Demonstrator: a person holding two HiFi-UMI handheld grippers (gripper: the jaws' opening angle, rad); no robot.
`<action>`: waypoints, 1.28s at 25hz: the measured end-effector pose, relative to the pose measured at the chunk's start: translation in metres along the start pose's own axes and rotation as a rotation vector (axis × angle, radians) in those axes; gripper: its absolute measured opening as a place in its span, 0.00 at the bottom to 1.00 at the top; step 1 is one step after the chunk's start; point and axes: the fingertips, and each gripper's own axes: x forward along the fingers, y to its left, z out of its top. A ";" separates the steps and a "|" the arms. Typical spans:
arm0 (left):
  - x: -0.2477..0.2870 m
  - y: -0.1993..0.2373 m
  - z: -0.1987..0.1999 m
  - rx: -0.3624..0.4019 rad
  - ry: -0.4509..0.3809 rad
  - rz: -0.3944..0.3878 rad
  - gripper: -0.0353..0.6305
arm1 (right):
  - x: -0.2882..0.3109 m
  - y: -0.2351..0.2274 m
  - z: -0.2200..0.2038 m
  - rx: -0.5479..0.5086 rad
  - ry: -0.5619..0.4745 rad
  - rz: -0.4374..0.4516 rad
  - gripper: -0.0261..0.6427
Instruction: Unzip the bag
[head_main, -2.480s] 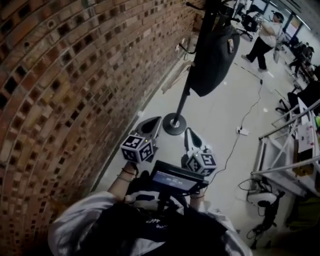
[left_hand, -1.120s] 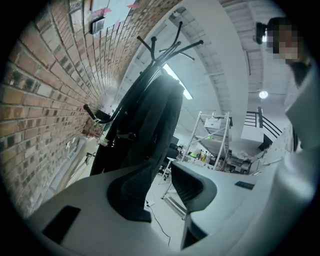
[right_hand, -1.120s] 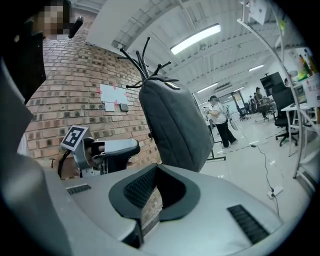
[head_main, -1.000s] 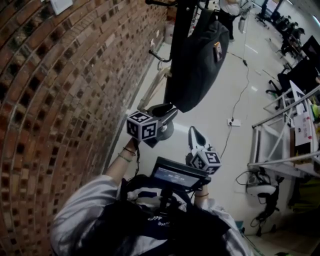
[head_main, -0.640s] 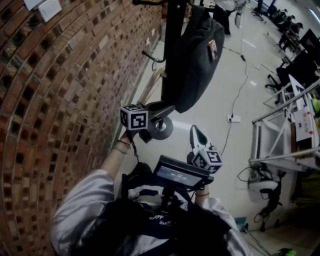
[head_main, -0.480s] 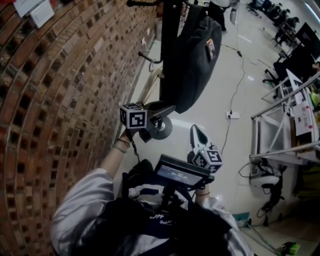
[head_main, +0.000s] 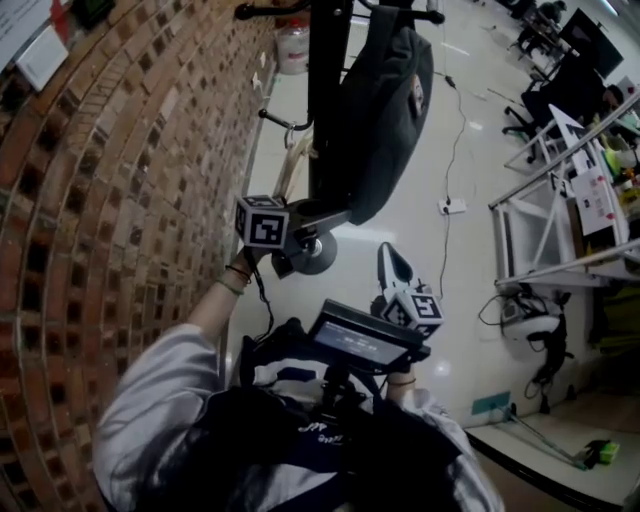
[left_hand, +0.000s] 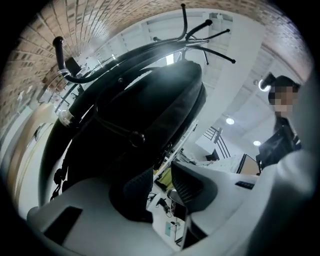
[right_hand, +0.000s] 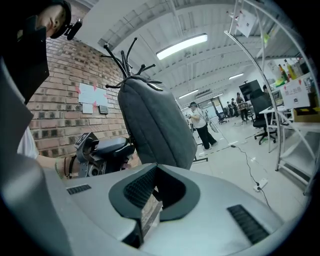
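Pre-grasp at dark grey fabric bag (head_main: 385, 110), hung upper centre.
Left tool (head_main: 332, 213) sat under it, jaws narrowly apart, empty, probably to steady it; right tool (head_main: 390, 262) was lower, closed, empty.

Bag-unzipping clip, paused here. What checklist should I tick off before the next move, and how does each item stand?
1. Bag hangs on the coat stand: ok.
2. Left gripper jaws apart, nothing between them: ok.
3. Left gripper close to the bag's lower end: ok; whether it touches, cannot tell.
4. Right gripper ready to grasp: not ok; its jaws are together, and it is low and apart from the bag.
5. Zipper pull located: cannot tell.
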 end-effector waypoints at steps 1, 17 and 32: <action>0.001 -0.003 0.003 -0.005 0.005 -0.026 0.24 | 0.000 0.001 -0.001 0.003 0.000 -0.012 0.04; 0.014 -0.012 -0.005 -0.098 0.132 -0.255 0.14 | -0.006 0.013 -0.008 0.010 -0.040 -0.155 0.05; 0.014 -0.017 0.009 -0.138 0.016 -0.276 0.14 | -0.005 0.013 -0.011 0.004 -0.030 -0.176 0.04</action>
